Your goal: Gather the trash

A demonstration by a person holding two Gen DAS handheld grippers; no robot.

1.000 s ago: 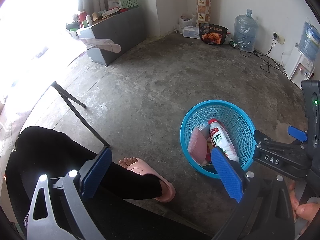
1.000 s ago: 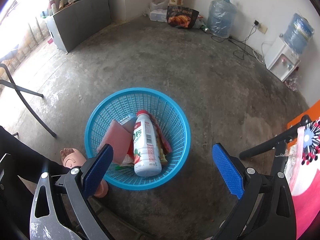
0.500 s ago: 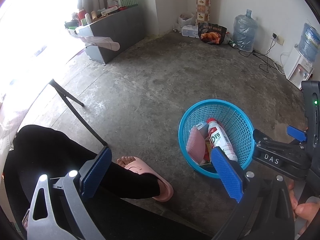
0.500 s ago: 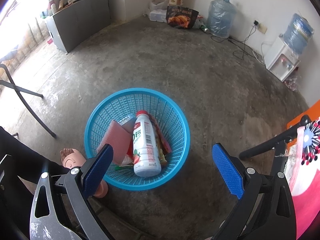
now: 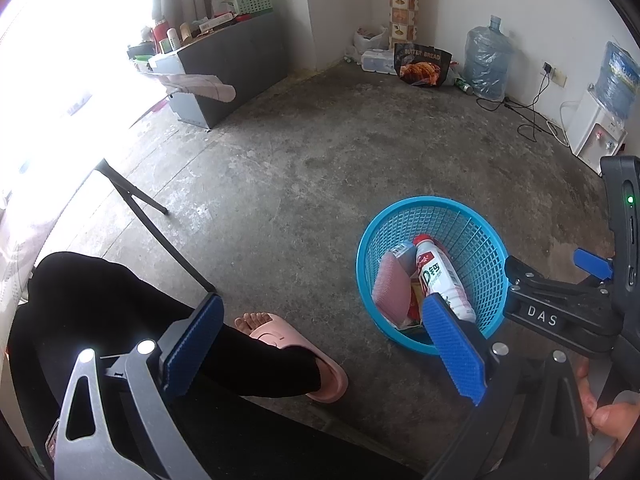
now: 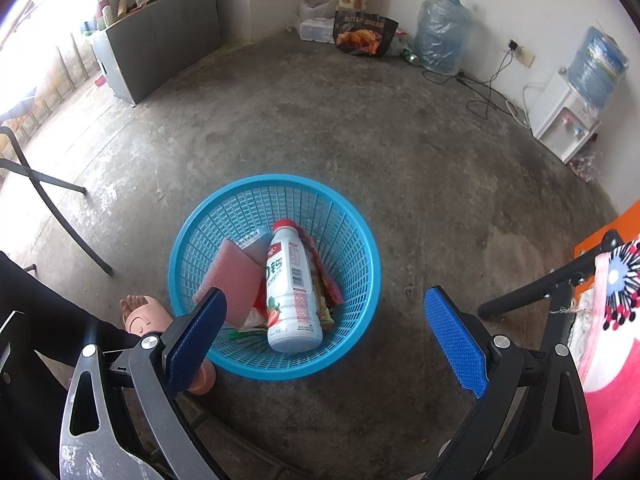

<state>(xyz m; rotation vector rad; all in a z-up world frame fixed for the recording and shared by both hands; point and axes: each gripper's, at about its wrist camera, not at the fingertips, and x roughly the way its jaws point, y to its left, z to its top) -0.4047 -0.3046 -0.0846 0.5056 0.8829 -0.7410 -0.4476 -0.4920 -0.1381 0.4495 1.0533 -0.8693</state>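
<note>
On concrete floor (image 6: 360, 128), blue basket (image 6: 362, 280) holding white bottle (image 6: 294, 296), pink sponge (image 6: 236, 280), wrappers; right claw (image 6: 326, 340) spread empty above basket, left claw (image 5: 320, 352) spread empty beside basket.

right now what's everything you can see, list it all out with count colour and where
basket: 1, blue, on the floor, centre
bottle: 1, white with red cap, lying in the basket
pink pad: 1, in the basket, left of the bottle
wrappers: several, red and yellow, in the basket
water jugs: 2, blue, far wall, one on a dispenser
bread bag: 1, black, far wall
cabinet: 1, grey, far left
slipper: 1, pink, on the person's foot
left gripper: open, empty
right gripper: open, empty, above the basket
</note>
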